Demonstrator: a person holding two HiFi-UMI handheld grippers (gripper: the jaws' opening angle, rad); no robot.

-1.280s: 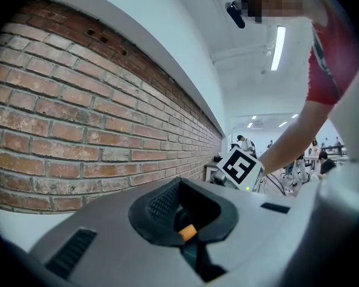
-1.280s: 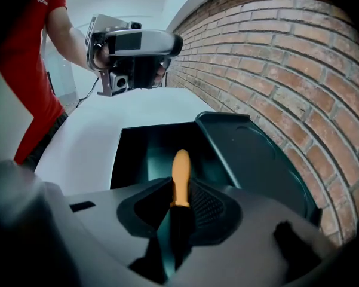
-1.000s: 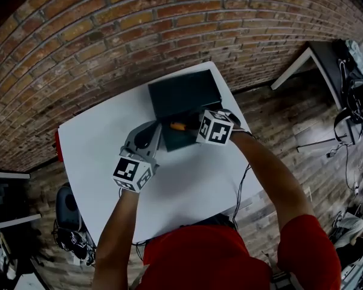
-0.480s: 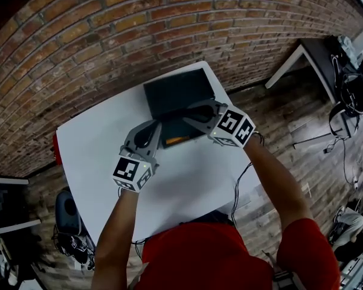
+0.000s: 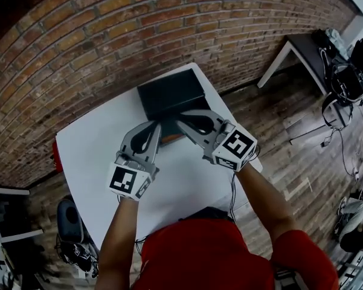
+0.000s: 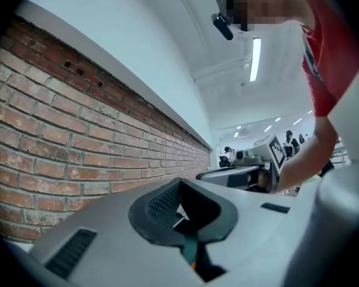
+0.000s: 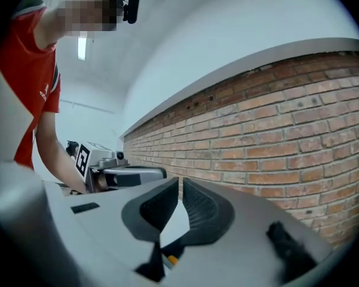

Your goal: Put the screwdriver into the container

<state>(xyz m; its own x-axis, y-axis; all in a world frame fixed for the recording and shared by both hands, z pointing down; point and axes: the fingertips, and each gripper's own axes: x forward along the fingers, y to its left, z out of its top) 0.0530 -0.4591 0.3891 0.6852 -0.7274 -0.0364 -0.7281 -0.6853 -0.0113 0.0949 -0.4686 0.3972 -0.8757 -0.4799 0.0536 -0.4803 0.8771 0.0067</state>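
- A red object (image 5: pixel 57 153) sits at the left edge of the white table (image 5: pixel 90 144). What it is cannot be told.
- The left gripper (image 5: pixel 156 125) lies left of centre in the head view, and its tips point up the frame toward the brick wall (image 5: pixel 78 41). In the left gripper view its jaws (image 6: pixel 178 185) meet at the tips, closed with nothing between them.
- The screwdriver (image 5: pixel 171 139) shows only as a short orange strip at the centre of the head view, between the two grippers. It lies at the lower edge of the container and seems to rest inside it. Neither gripper touches it.
- The container (image 5: pixel 169 92) is a dark box in the upper middle of the table, close to the wall. Both grippers overlap its lower part in the head view.
- The right gripper (image 5: pixel 180 121) lies right of centre, angled up and to the left over the container's lower edge. In the right gripper view its jaws (image 7: pixel 180 187) are drawn together to a thin slit that holds nothing.
- A dark side table (image 5: pixel 302 50) stands at the upper right, well apart from the white one.
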